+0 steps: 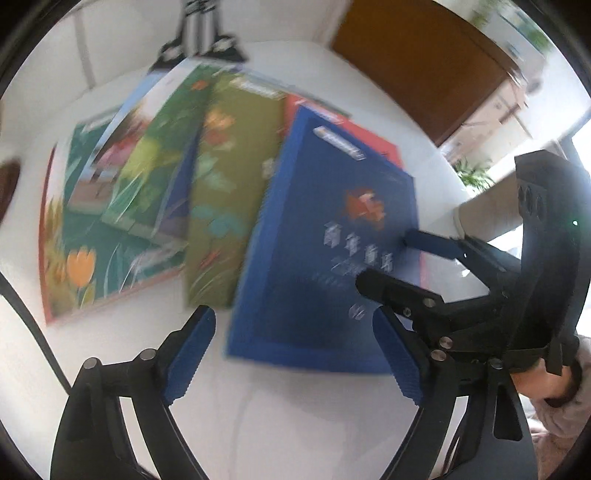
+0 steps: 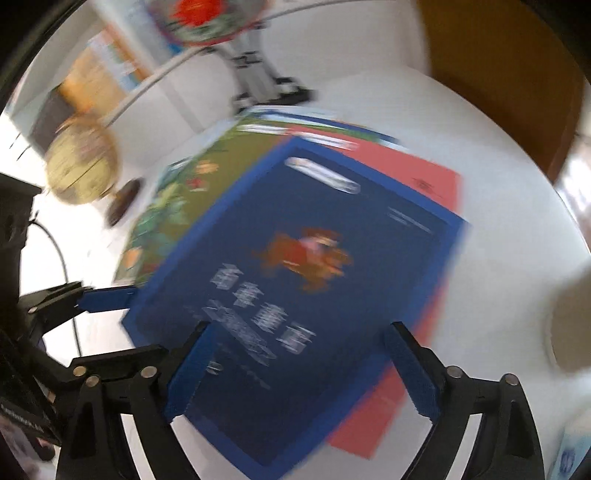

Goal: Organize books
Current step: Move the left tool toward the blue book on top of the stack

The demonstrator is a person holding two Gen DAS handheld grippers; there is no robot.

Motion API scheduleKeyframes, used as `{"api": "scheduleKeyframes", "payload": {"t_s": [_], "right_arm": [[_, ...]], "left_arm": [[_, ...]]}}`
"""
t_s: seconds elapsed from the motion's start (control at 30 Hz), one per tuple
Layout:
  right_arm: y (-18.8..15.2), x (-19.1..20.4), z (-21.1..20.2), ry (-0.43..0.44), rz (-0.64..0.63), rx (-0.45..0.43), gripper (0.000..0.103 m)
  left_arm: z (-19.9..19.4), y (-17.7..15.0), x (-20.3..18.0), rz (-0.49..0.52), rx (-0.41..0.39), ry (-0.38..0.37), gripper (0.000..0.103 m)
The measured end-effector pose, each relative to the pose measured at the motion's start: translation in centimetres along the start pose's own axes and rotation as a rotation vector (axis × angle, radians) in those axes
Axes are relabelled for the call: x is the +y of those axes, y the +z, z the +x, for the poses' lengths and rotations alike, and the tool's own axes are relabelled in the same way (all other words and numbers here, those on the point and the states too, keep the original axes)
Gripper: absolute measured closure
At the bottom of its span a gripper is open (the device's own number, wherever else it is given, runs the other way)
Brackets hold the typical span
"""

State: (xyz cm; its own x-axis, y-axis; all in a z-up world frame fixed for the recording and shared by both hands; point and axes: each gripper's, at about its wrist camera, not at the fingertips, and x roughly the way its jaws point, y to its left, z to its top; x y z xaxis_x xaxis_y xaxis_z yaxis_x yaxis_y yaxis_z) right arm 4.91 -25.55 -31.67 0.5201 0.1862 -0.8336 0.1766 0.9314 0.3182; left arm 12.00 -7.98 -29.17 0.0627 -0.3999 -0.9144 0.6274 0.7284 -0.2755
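Several picture books lie fanned out on a white round table (image 1: 258, 406). A dark blue book (image 1: 325, 240) (image 2: 295, 277) lies on top at the right, over a red book (image 1: 373, 136) (image 2: 413, 173) and an olive book (image 1: 236, 177) (image 2: 221, 162). Green books (image 1: 96, 236) lie further left. My left gripper (image 1: 293, 317) hangs open at the blue book's near left corner, touching nothing. My right gripper (image 2: 301, 328) (image 1: 406, 262) stands open above the blue cover near its right edge, its pads clear of the cover. A blue pad (image 2: 107, 297) of the left gripper shows beside the book's corner.
A globe (image 2: 81, 162) on a dark base stands left of the books. A tripod-like stand (image 1: 199, 33) rises behind them. A brown panel (image 1: 424, 62) lies beyond the table. A beige object (image 2: 569, 325) sits at the right edge. A hand (image 1: 546, 380) holds the right gripper.
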Motion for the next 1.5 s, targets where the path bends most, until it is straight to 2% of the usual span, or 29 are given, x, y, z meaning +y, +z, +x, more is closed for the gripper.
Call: {"api": "scheduleKeyframes", "payload": {"t_s": [0.1,0.2,0.3,0.4,0.5,0.57,0.6,0.7,0.8,0.83,0.93,0.97,1.0,1.07,1.13,1.17,1.27,1.33,1.43,1.5], "right_arm": [[0.7,2.5,1.0,0.006,-0.116,0.019,0.010],[0.9,3.6,0.7,0.000,-0.154,0.050,0.010],[-0.2,2.0,-1.5,-0.072,-0.005,-0.020,0.009],[-2.0,-1.4,-2.1,-0.124,0.178,-0.003,0.009],[-2.5,-3.0,-1.2,-0.135,0.236,0.039,0.007],[-2.4,-2.9,-1.3,-0.103,0.227,0.009,0.007],[-2.2,-2.6,-0.9,-0.064,0.216,0.022,0.005],[-2.0,-1.5,-0.1,-0.107,0.158,0.040,0.000],[-1.4,-1.3,-0.2,-0.110,0.129,0.026,0.000],[-1.1,-1.0,-0.3,-0.113,0.107,0.015,0.003],[0.4,2.1,-1.1,-0.066,-0.089,-0.055,0.003],[1.1,3.6,-1.1,-0.010,-0.163,-0.072,0.003],[1.5,4.5,-0.9,0.031,-0.201,-0.062,0.003],[2.0,5.3,-0.5,0.016,-0.225,-0.038,0.003],[1.6,4.0,-1.3,-0.096,-0.177,-0.066,0.003],[1.0,2.4,-1.7,-0.130,-0.113,-0.061,0.003],[-1.5,-3.0,-2.0,-0.098,0.171,0.007,0.003],[-3.1,-5.5,-2.2,-0.124,0.286,0.018,0.003],[-3.8,-6.5,-2.5,-0.090,0.309,-0.015,0.001],[-3.7,-6.5,-2.3,-0.001,0.325,-0.033,0.001]], "left_arm": [[0.0,-0.8,2.1,-0.087,0.042,-0.026,0.018],[-1.4,-0.4,3.1,-0.129,-0.011,-0.043,0.018],[-2.4,1.8,2.9,-0.089,-0.074,-0.062,0.016],[-1.4,4.1,2.3,-0.046,-0.087,-0.092,0.016],[0.2,5.8,1.5,-0.010,-0.068,-0.119,0.016],[1.4,6.4,0.6,0.002,-0.055,-0.136,0.016],[1.8,6.4,0.3,0.010,-0.046,-0.146,0.016],[2.3,6.1,-0.7,0.055,-0.043,-0.174,0.015],[2.3,5.5,-1.2,0.066,-0.031,-0.177,0.014],[2.2,5.2,-1.2,0.053,-0.023,-0.188,0.016],[2.0,4.4,-0.6,-0.023,-0.006,-0.244,0.016],[1.8,4.1,-0.2,-0.042,-0.016,-0.261,0.016],[1.7,3.9,0.2,-0.056,-0.024,-0.269,0.016],[1.2,3.8,0.7,-0.095,-0.028,-0.261,0.016],[1.0,3.8,1.0,-0.102,-0.024,-0.248,0.016],[1.0,3.9,1.0,-0.097,-0.024,-0.248,0.016],[1.1,4.0,0.7,-0.077,-0.029,-0.246,0.015],[1.3,4.2,0.3,-0.065,-0.028,-0.233,0.015],[1.9,4.4,-0.5,-0.052,-0.027,-0.237,0.015],[2.2,4.4,-1.0,-0.044,-0.026,-0.231,0.013]]}}
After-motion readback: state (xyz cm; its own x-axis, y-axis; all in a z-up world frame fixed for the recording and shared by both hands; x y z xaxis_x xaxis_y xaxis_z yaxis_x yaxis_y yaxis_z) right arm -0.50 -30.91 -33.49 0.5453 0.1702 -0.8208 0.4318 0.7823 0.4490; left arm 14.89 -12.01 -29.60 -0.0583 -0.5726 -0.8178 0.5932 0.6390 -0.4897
